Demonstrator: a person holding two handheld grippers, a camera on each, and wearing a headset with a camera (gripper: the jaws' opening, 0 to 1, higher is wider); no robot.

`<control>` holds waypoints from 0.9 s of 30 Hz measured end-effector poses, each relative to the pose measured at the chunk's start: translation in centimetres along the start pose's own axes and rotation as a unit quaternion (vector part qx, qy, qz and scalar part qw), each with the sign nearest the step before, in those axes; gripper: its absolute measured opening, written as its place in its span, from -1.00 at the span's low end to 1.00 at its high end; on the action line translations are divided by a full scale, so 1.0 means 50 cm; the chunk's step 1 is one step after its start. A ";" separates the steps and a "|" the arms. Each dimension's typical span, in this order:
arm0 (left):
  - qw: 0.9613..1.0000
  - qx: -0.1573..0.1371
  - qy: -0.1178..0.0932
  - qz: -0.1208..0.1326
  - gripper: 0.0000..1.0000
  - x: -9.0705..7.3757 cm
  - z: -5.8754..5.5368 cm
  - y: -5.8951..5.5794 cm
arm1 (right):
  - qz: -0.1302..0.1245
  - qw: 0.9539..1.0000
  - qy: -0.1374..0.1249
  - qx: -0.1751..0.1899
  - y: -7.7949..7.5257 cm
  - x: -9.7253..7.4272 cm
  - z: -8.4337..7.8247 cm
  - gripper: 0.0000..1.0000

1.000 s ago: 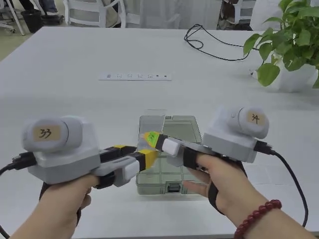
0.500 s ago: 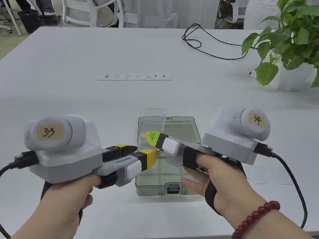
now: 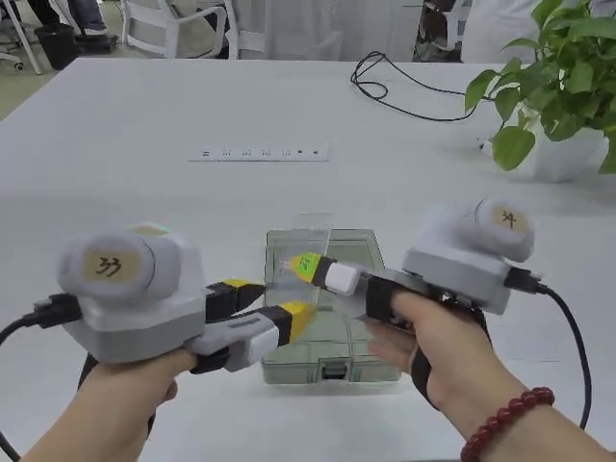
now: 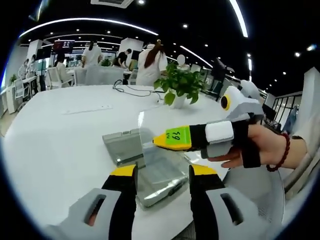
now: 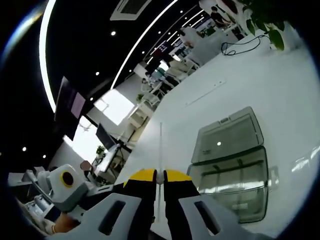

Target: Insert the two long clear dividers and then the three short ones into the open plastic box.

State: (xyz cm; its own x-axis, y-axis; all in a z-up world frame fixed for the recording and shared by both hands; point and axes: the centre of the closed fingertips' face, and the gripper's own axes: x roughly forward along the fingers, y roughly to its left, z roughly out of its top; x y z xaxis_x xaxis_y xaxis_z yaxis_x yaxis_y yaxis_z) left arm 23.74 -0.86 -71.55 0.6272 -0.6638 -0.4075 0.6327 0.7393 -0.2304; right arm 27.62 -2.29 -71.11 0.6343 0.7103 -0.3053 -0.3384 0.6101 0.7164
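Observation:
The clear plastic box (image 3: 358,246) lies open on the white table, right in front of me. My right gripper (image 3: 306,265) is shut on a clear divider (image 3: 314,237), which it holds upright over the box's left part. In the right gripper view the divider (image 5: 160,145) shows edge-on between the shut jaws, with the box (image 5: 227,137) to the right. My left gripper (image 3: 269,301) is open at the box's left front side, nothing between its fingers. In the left gripper view the open jaws frame the box (image 4: 125,142), and the right gripper (image 4: 170,139) holds the divider (image 4: 145,129) above it.
A white power strip (image 3: 258,152) lies on the table beyond the box. A black cable (image 3: 404,91) loops at the back right, next to a potted plant (image 3: 553,87). Chairs (image 3: 183,24) stand behind the table's far edge.
The right gripper has shifted a little to the right with the divider. The left gripper has dropped slightly toward the box's front left. The head camera has also moved.

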 end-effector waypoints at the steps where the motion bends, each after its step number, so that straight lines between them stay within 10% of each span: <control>1: 1.000 0.004 -0.002 -0.001 -0.08 -0.001 -0.001 -0.001 | -0.002 1.000 0.005 -0.001 -0.002 -0.001 -0.002 -0.87; 12: 0.998 0.057 0.001 -0.003 0.40 -0.006 -0.013 -0.002 | -0.090 0.993 0.075 0.001 -0.069 -0.040 -0.007 -0.87; 27: 0.995 0.093 0.021 -0.015 0.81 0.003 -0.040 -0.011 | -0.182 0.969 0.168 0.004 -0.118 -0.065 -0.029 -0.88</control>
State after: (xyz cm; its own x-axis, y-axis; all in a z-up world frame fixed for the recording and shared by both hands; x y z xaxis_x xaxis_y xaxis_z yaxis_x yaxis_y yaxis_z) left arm 22.56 -1.13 -73.25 0.5903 -0.6768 -0.4398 0.7262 0.6832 -0.0767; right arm 26.52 -7.69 -75.24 0.4483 0.5232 -0.7248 -0.1276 0.8400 0.5274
